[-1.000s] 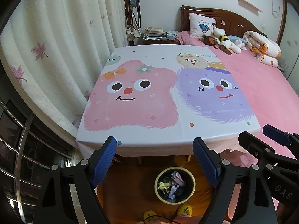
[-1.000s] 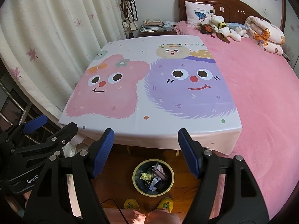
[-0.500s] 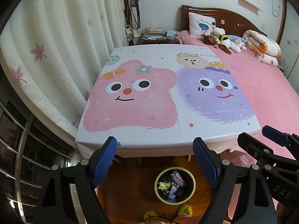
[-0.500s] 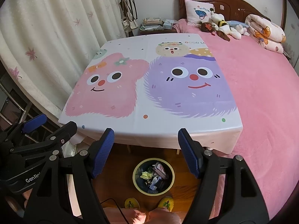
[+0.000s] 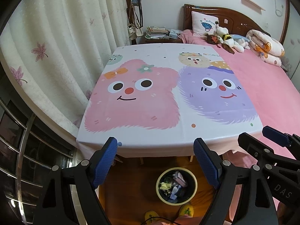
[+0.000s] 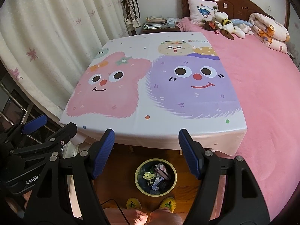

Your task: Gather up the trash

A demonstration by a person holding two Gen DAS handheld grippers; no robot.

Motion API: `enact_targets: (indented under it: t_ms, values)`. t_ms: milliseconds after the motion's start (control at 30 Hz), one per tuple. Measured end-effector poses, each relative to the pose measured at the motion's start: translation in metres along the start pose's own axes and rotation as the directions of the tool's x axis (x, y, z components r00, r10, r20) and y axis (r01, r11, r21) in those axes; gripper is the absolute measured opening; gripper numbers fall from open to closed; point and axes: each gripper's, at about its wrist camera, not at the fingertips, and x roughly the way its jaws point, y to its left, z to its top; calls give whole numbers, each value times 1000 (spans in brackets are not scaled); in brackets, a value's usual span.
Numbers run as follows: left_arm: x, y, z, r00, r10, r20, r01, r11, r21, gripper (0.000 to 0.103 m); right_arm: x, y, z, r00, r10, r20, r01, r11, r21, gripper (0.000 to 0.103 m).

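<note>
Nothing shifted since a second ago. Left gripper [image 5: 155,148] and right gripper [image 6: 146,138] both spread, empty. Trash in bin [image 5: 176,184] at 6 o'clock; table [image 5: 150,135] bare. Collection looks finished.

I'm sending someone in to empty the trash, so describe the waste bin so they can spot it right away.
Start at the table with the cartoon monster tablecloth beside the pink bed. On the wooden floor just in front of its near edge stands the waste bin, by a pair of yellow slippers. It is the only round container there, dark inside with a pale yellow rim, holding crumpled wrappers.
</note>
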Motion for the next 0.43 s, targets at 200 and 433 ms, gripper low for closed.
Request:
enact_targets:
  t_ms: [200, 433]
  values:
    - [3, 3, -5, 1000, 12, 1, -12, 1000, -10, 85, 3, 0, 5, 1000, 14, -2, -14, 1000, -8, 68]
    - [0, 2, -4, 1000, 22, 1, -22, 1000, -19, 85, 4, -1, 8, 999, 34, -3, -34, 999, -18, 68]
